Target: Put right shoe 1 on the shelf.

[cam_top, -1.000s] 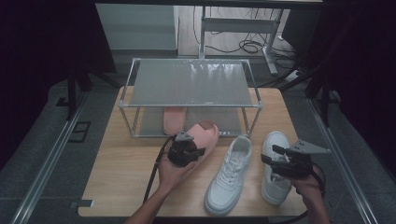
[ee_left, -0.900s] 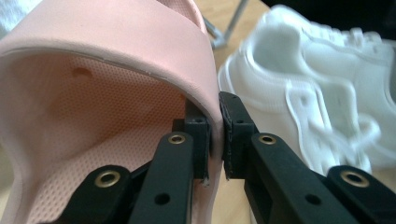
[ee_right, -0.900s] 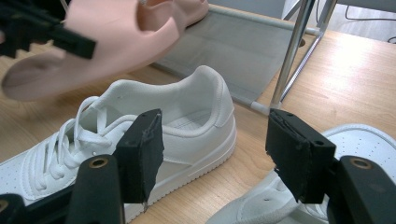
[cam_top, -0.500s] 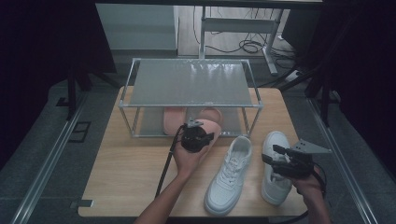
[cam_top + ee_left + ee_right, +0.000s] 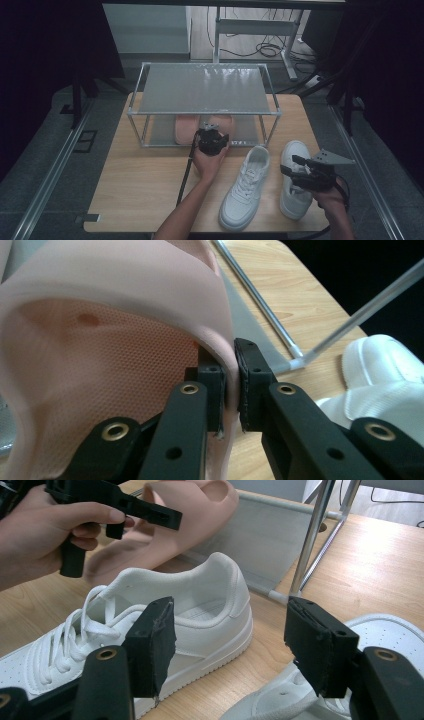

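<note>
Under the metal-framed shoe rack (image 5: 204, 90) | I'm sliding a soft pink foam slipper (image 5: 125, 315), left gripper (image 5: 229, 390) pinching its rim | right gripper (image 5: 225, 645) waiting unclenched | keeping it level beside its mate.

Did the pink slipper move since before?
Yes. The left gripper carried the pink slipper away from the person and under the rack, beside the other slipper.

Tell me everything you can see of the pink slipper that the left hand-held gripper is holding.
The pink slipper is a soft, rubbery-looking slide of pale pink, with a wide smooth strap and a finely dotted footbed. The left hand-held gripper is shut on its edge, one pad inside and one outside. It is held with its toe pointing into the lower level of the metal-framed rack, beside a second pink slipper already there.
</note>
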